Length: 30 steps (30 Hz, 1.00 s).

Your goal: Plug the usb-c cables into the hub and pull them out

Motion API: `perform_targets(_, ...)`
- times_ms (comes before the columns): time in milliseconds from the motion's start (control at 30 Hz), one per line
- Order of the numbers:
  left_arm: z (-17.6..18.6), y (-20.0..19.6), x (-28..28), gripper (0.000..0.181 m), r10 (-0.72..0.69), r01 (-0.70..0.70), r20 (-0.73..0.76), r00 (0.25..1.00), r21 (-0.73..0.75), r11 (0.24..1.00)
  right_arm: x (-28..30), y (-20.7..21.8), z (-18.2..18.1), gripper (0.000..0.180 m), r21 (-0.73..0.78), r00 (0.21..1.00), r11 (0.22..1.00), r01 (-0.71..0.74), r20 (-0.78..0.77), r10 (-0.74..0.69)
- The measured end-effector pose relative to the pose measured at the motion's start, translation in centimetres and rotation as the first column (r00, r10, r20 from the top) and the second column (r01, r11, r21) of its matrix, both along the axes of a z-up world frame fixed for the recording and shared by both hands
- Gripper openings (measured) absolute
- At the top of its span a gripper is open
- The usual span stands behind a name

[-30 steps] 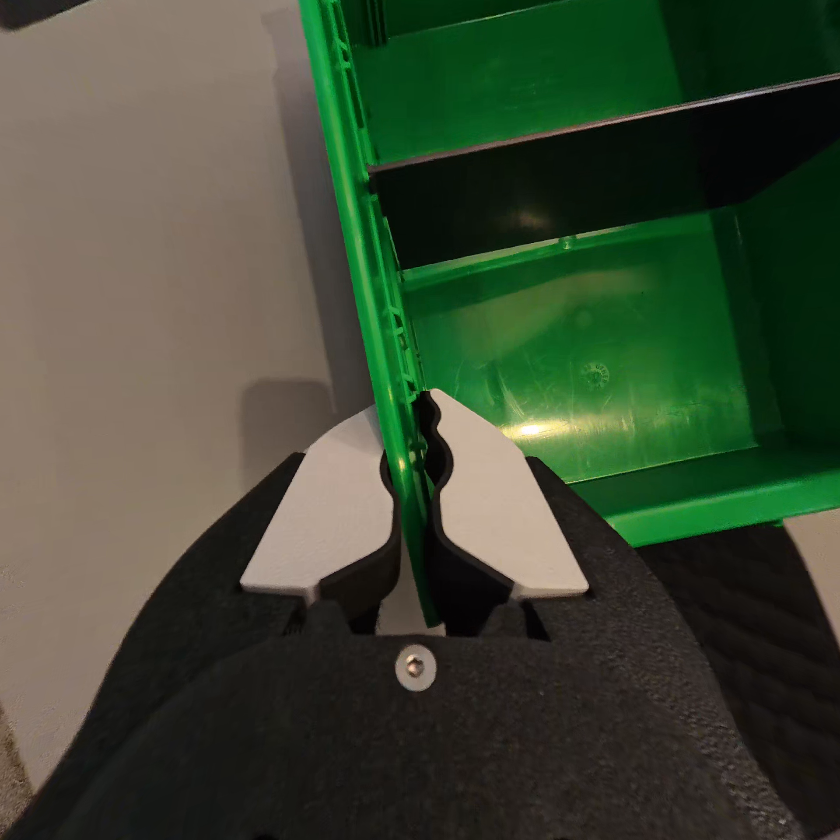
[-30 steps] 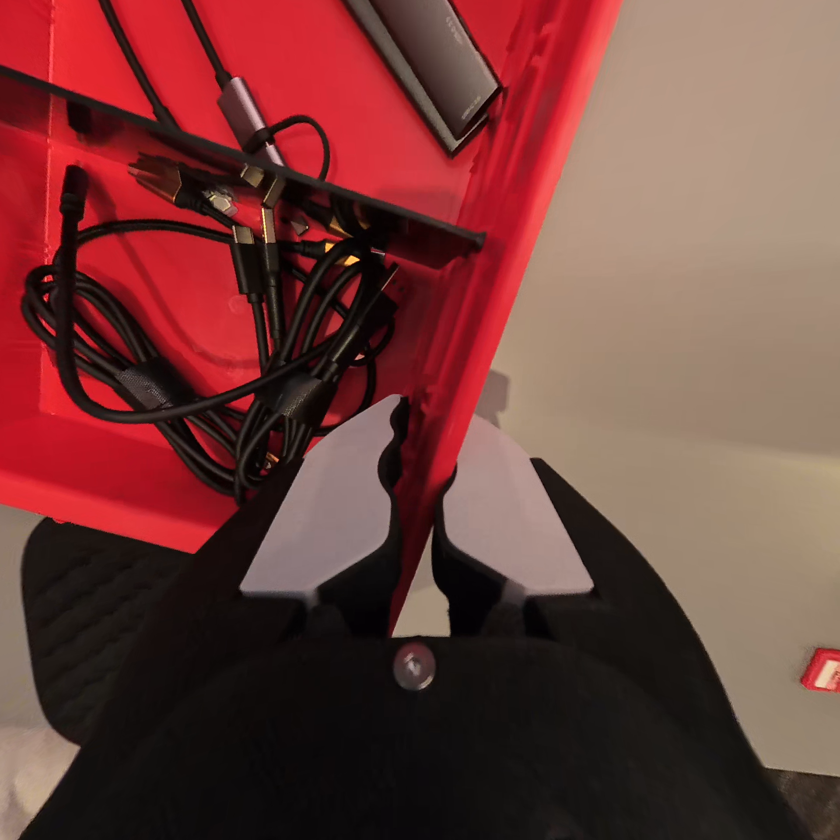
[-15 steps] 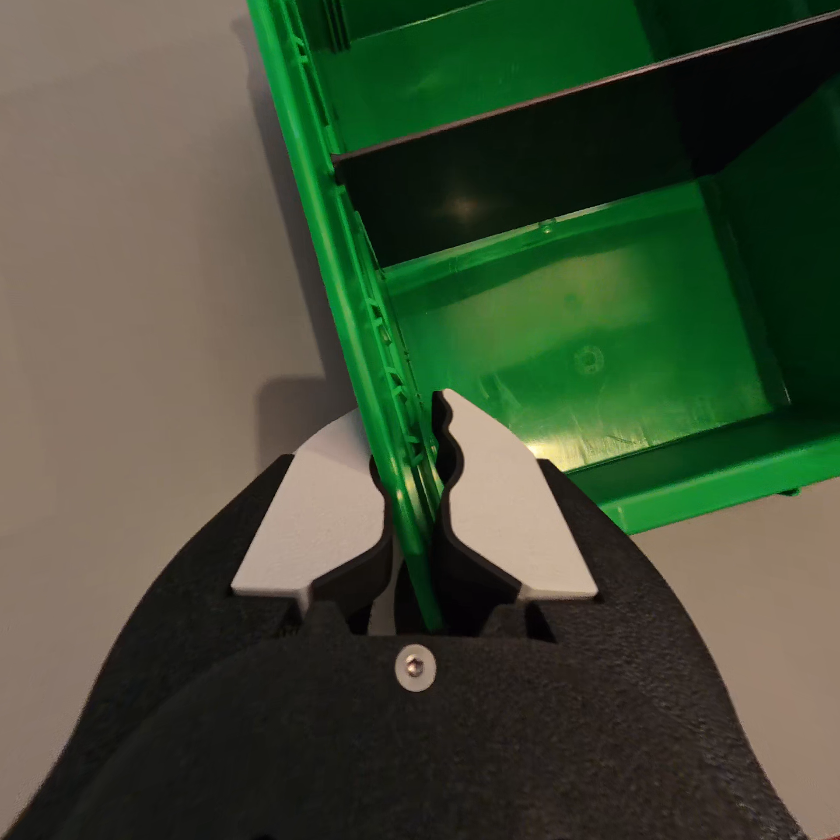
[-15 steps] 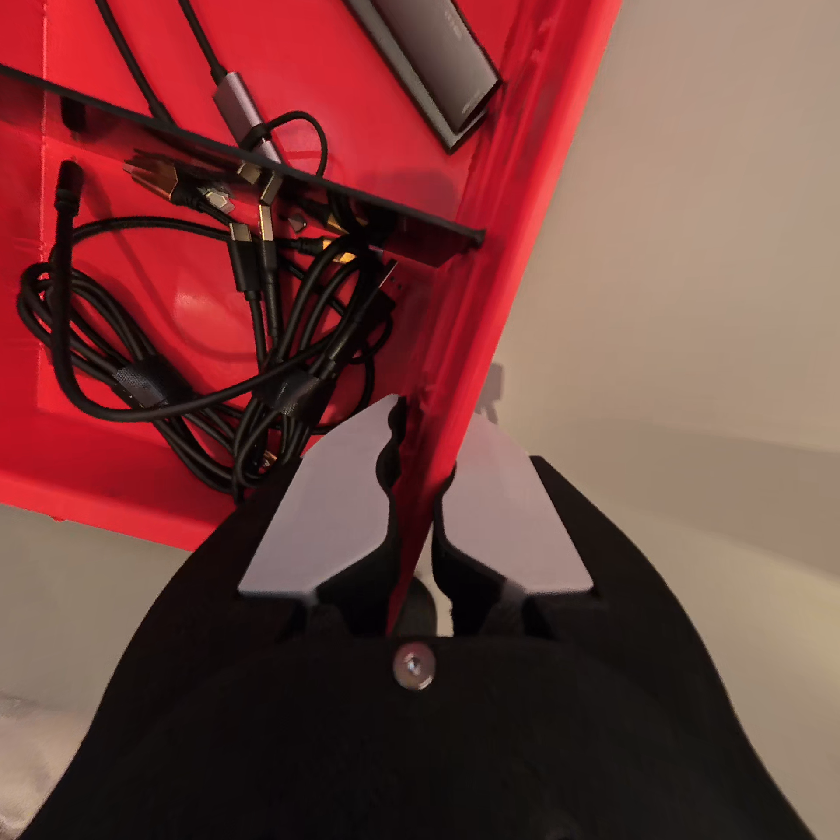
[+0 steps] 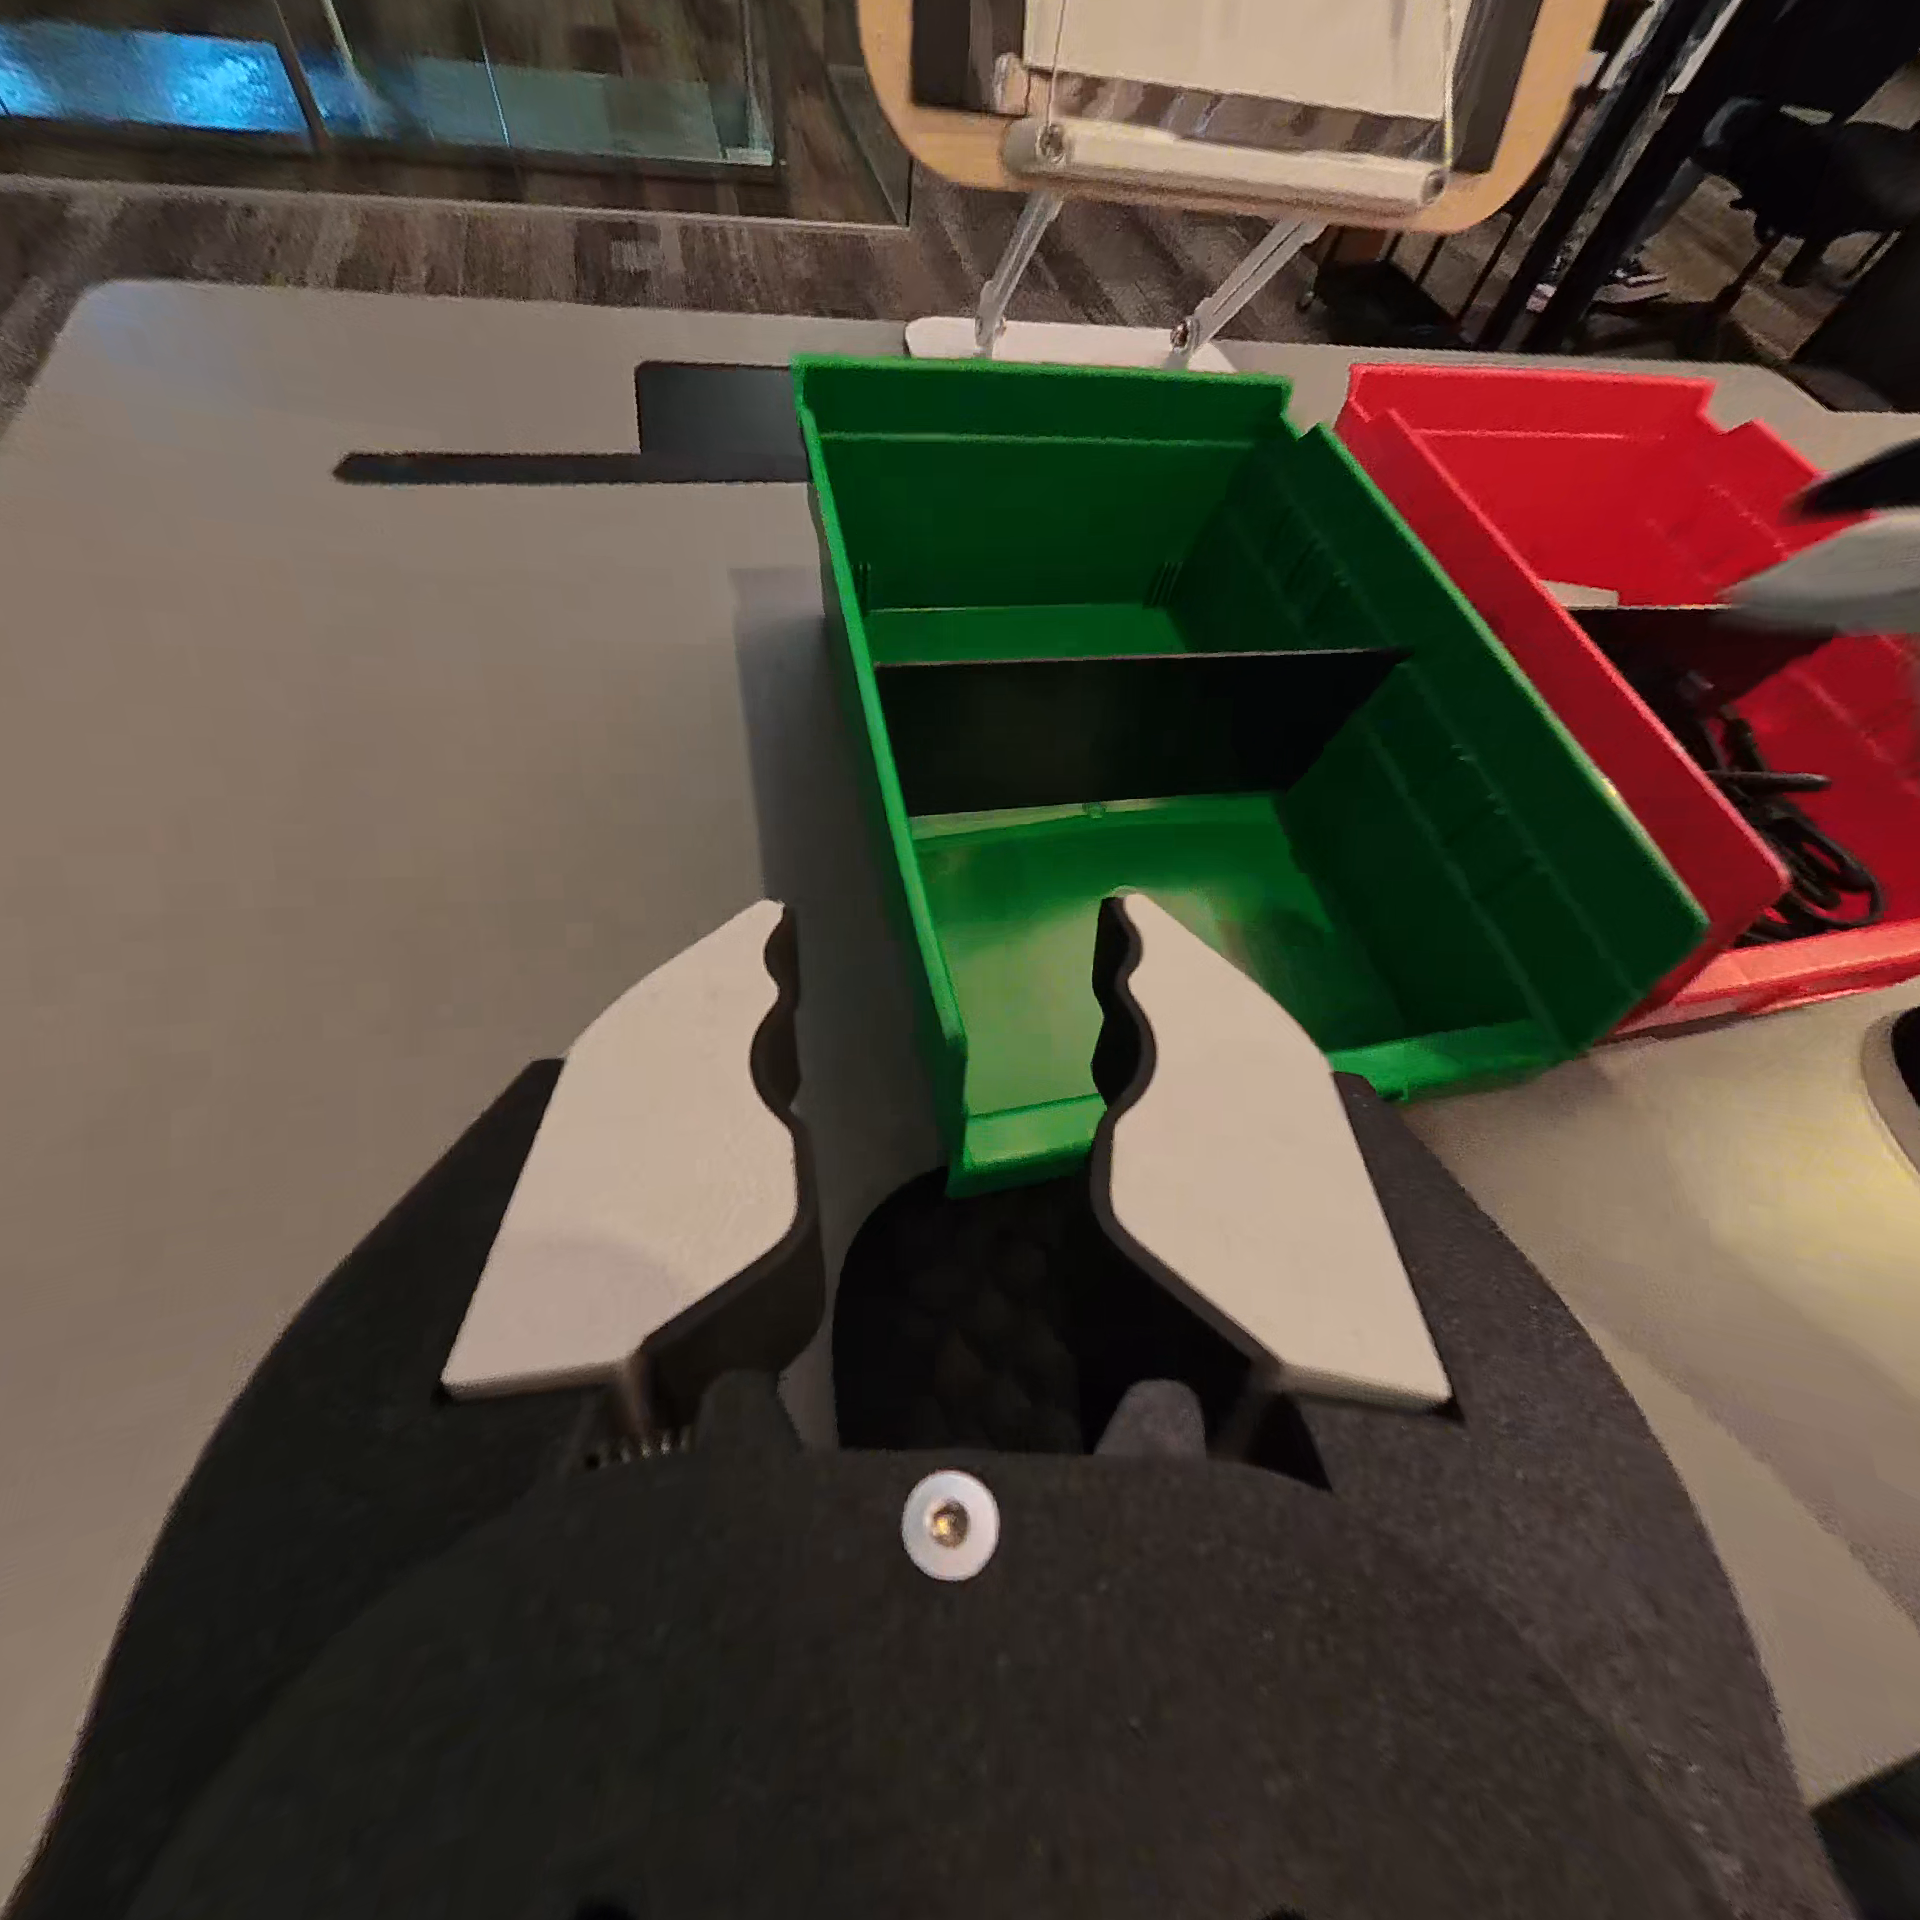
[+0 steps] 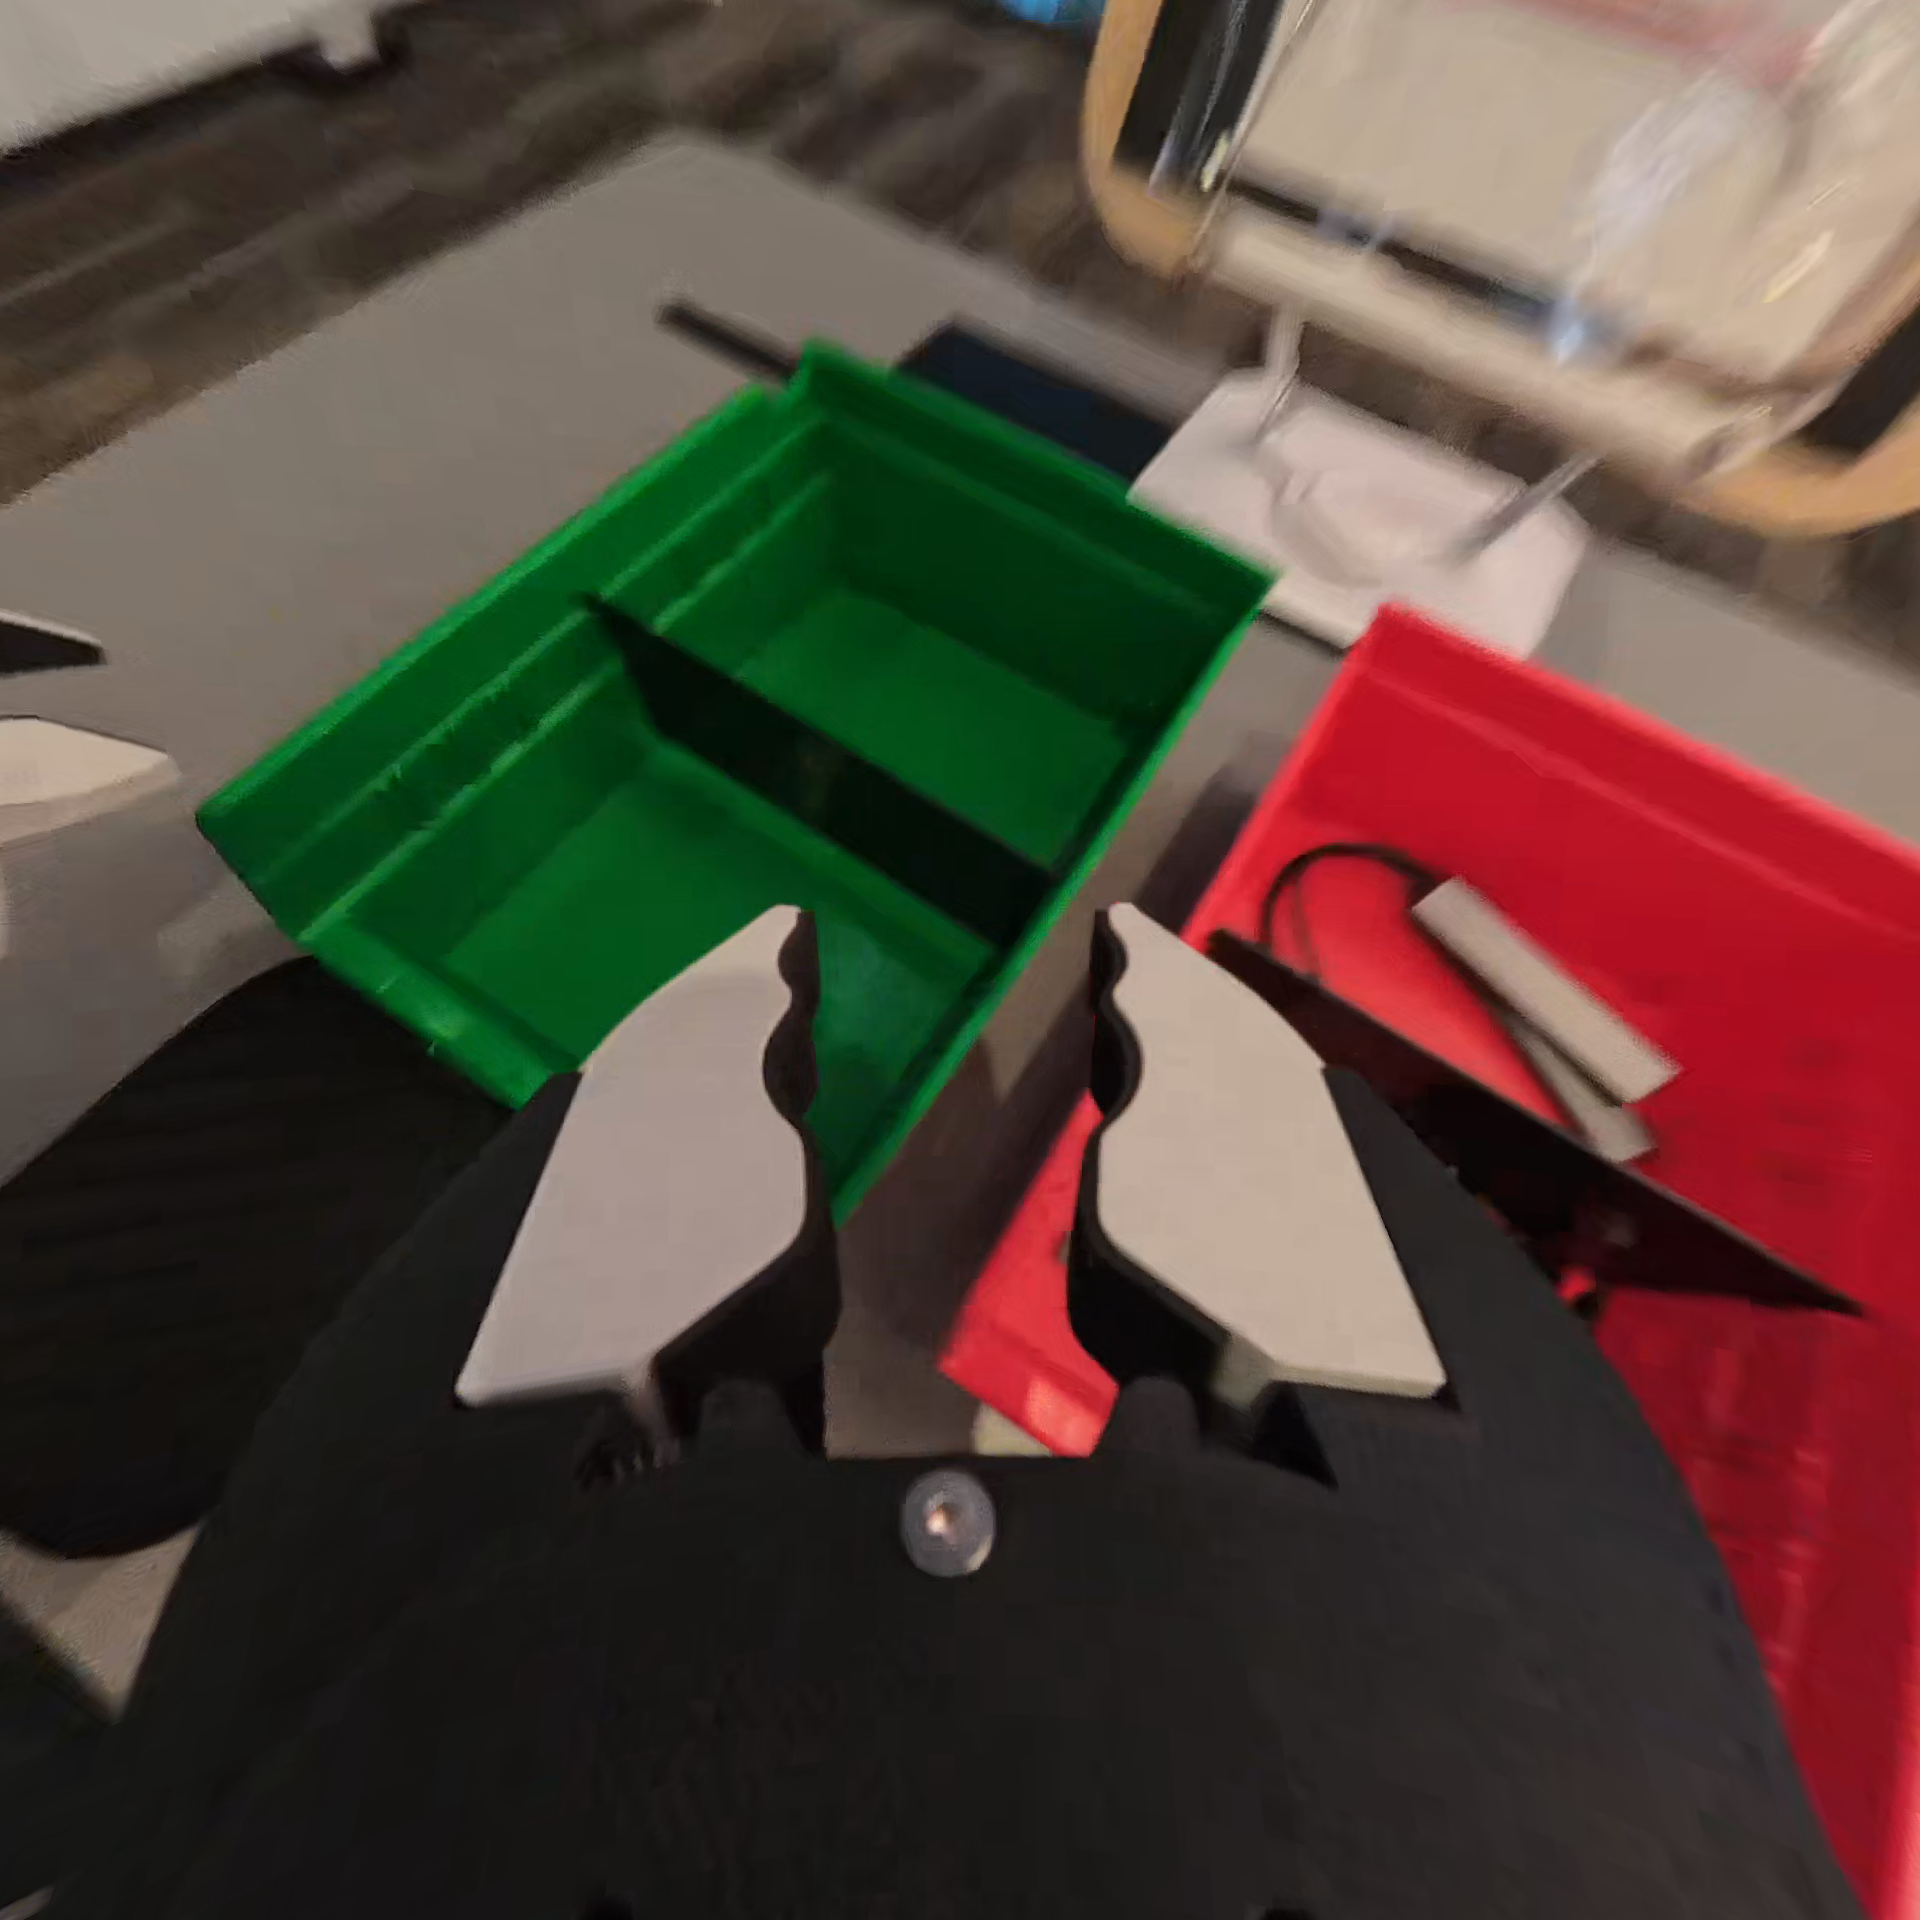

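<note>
A grey usb-c hub [image 6: 1538, 987] with its short black lead lies in the far compartment of the red bin [image 6: 1558, 748]. Black cables [image 5: 1787, 831] lie coiled in the near compartment of the red bin [image 5: 1558, 623]. My left gripper [image 5: 945, 909] is open and empty, above the near left corner of the empty green bin [image 5: 1455, 831]. My right gripper [image 6: 951, 914] is open and empty, over the gap between the green bin [image 6: 416, 727] and the red bin. The right wrist view is blurred.
Each bin has a black divider [image 5: 1122, 727]. A black mat [image 5: 956, 1320] lies under the near end of the green bin. A stand with a white base [image 5: 1070, 338] is behind the bins. A dark slot [image 5: 707, 416] cuts the grey table. To the grey usb-c hub [image 6: 1538, 987]: right tips about 30 cm, left tips about 45 cm.
Both grippers have let go of the bin walls, opened and drawn back and up. The green and red bins now rest side by side on the table.
</note>
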<state>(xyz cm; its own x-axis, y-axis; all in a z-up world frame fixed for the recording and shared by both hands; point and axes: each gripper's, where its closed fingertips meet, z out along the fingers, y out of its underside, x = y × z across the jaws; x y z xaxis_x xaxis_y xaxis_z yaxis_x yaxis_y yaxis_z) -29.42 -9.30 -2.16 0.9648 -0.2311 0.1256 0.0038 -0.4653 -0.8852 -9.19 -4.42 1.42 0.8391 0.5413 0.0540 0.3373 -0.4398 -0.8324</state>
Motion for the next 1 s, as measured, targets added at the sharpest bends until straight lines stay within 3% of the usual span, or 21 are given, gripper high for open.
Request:
perform_targets(33, 0.5, -0.3, 0.1, 0.054, -0.003, 0.003, -0.003, 1.0, 0.006, 1.0, -0.9, 0.5, -1.9, 0.049, -0.114, 0.999, 0.993, 0.001, 0.043, 0.004)
perform_targets(167, 2.4, -1.7, 0.6, 0.054, -0.03, 0.03, 0.006, 1.0, 0.041, 0.999, -0.8, 1.7, -7.4, 0.045, -0.465, 0.986, 0.876, 0.128, 0.154, -0.062)
perform_targets(300, 3.5, -2.8, 1.1, 0.054, -0.053, 0.053, -0.002, 0.999, 0.077, 0.996, -0.7, 1.1, -9.6, 0.04, -0.605, 0.976, 0.772, 0.197, 0.196, -0.095)
perform_targets(433, 3.9, -3.5, 1.6, 0.054, -0.084, 0.082, 0.015, 0.996, 0.076, 0.994, -1.3, 1.5, -10.1, 0.041, -0.622, 0.961, 0.737, 0.265, 0.233, -0.149)
perform_targets(567, 4.2, -4.0, 2.1, 0.053, -0.109, 0.106, 0.024, 0.994, 0.094, 0.99, -3.9, 2.6, -11.1, 0.031, -0.661, 0.971, 0.714, 0.232, 0.108, -0.215)
perform_targets(633, 4.1, -4.3, 2.2, 0.053, -0.12, 0.118, 0.017, 0.993, 0.086, 0.989, -3.7, 2.9, -12.6, 0.03, -0.68, 0.96, 0.683, 0.268, 0.134, -0.244)
perform_targets(733, 4.0, -4.8, 1.6, 0.053, -0.115, 0.115, -0.006, 0.993, 0.082, 0.99, -3.7, 2.7, -14.7, 0.028, -0.72, 0.963, 0.639, 0.269, 0.185, -0.197)
perform_targets(800, 4.0, -5.0, 1.0, 0.053, -0.105, 0.105, -0.009, 0.994, 0.081, 0.991, -4.2, 2.8, -15.2, 0.013, -0.734, 0.966, 0.628, 0.26, 0.188, -0.18)
perform_targets(1000, 6.3, -6.6, -1.2, 0.055, -0.052, 0.047, 0.035, 0.998, 0.128, 0.991, -5.5, 3.3, -14.8, 0.007, -0.75, 0.971, 0.617, 0.238, 0.195, -0.138)
